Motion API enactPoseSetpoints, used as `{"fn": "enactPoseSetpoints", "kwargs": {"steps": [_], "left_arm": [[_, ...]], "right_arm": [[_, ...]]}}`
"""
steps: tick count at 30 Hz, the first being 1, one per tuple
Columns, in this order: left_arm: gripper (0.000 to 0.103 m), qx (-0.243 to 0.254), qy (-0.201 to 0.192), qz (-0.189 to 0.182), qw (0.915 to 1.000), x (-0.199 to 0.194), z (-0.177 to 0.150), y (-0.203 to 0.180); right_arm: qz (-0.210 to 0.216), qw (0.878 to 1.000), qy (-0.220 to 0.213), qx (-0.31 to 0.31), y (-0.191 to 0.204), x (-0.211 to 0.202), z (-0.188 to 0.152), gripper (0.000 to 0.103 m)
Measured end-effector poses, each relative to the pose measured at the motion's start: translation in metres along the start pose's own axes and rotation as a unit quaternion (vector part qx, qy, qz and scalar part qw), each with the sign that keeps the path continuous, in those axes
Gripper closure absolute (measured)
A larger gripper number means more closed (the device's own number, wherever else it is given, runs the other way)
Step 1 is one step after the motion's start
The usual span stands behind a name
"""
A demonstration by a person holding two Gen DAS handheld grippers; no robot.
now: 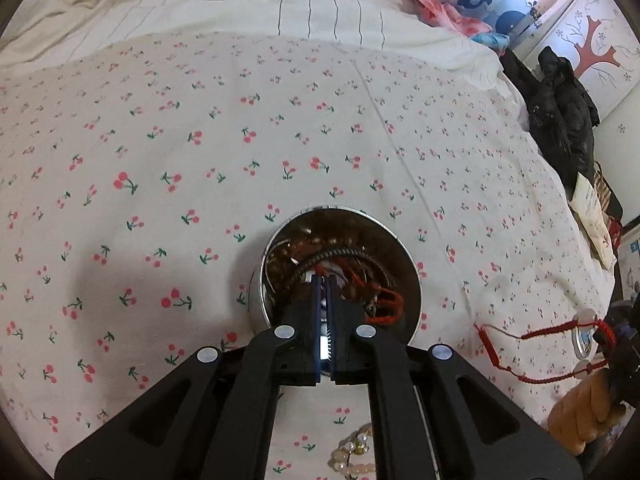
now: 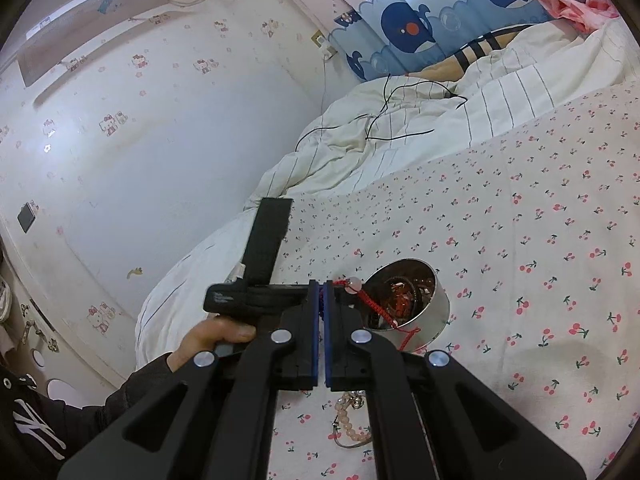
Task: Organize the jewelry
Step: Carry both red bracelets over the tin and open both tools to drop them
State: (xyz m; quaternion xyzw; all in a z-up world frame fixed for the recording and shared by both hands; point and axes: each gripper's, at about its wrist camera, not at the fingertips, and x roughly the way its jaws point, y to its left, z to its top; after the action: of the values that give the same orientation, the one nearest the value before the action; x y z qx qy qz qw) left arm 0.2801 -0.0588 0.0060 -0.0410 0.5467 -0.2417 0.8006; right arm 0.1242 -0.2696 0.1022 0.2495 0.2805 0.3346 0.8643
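Note:
A round metal tin [image 1: 412, 280] sits on the cherry-print bedsheet, holding red cords, dark beads and other jewelry. My left gripper [image 1: 325, 280] is shut, its tips down inside the tin; nothing shows clearly between them. My right gripper [image 2: 321, 285] is shut on a red cord bracelet [image 2: 370, 302] with a pale bead, hanging just left of the tin [image 2: 434, 316]. The same bracelet [image 1: 532, 336] shows at the right edge of the left wrist view. A pearl and pink bead bracelet [image 1: 356, 458] lies on the sheet below the grippers, also in the right wrist view [image 2: 352, 424].
A striped white duvet [image 1: 280, 4] with a black cable lies at the far side of the bed. Black clothing [image 1: 560, 116] hangs off the right bed edge. A wall [image 2: 140, 160] runs along the bed's left side. The person's left hand [image 2: 216, 336] holds the other gripper.

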Motion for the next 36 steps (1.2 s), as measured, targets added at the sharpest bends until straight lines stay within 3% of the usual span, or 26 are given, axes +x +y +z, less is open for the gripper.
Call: {"fn": "enactPoseSetpoints", "kwargs": {"steps": [1,3,6,9,14,21,27,31,32,35,36], "left_arm": [[0.093,-0.002,0.002,0.003,1.0000,-0.002,0.000,0.000],[0.071,-0.002,-0.008,0.008,0.9999,-0.011,0.000,0.000],[0.061,-0.004,-0.027,0.006,0.9996,-0.031,-0.004,-0.001],[0.056,-0.006,-0.048,0.023,0.9986,-0.052,-0.011,0.003],[0.046,-0.039,-0.087,0.053,0.9940,-0.086,-0.035,0.026],[0.043,-0.078,-0.103,0.042,0.9907,-0.099,-0.045,0.051],[0.034,-0.062,-0.110,0.063,0.9899,-0.098,-0.040,0.043],[0.029,-0.054,-0.113,0.074,0.9894,-0.099,-0.041,0.040],[0.028,-0.051,-0.112,0.079,0.9892,-0.099,-0.041,0.039],[0.026,-0.049,-0.112,0.083,0.9891,-0.099,-0.042,0.039],[0.026,-0.049,-0.112,0.083,0.9890,-0.099,-0.042,0.039]], "right_arm": [[-0.002,1.000,0.002,-0.003,0.001,0.002,0.000,0.101],[-0.008,1.000,0.004,-0.010,0.004,0.007,0.002,0.101],[-0.003,1.000,0.003,-0.016,0.009,0.014,0.008,0.101],[-0.002,1.000,0.000,-0.023,0.014,0.023,0.017,0.101],[-0.051,0.997,0.022,-0.055,0.018,0.047,0.019,0.101],[-0.096,0.990,0.073,-0.067,0.003,0.103,0.012,0.101],[-0.132,0.980,0.135,-0.059,-0.021,0.156,-0.004,0.101],[-0.157,0.970,0.166,-0.078,-0.021,0.170,-0.015,0.100],[-0.158,0.970,0.166,-0.079,-0.019,0.167,-0.015,0.098],[-0.149,0.976,0.138,-0.082,-0.007,0.145,-0.011,0.062],[-0.144,0.978,0.127,-0.087,-0.001,0.134,-0.011,0.061]]}}
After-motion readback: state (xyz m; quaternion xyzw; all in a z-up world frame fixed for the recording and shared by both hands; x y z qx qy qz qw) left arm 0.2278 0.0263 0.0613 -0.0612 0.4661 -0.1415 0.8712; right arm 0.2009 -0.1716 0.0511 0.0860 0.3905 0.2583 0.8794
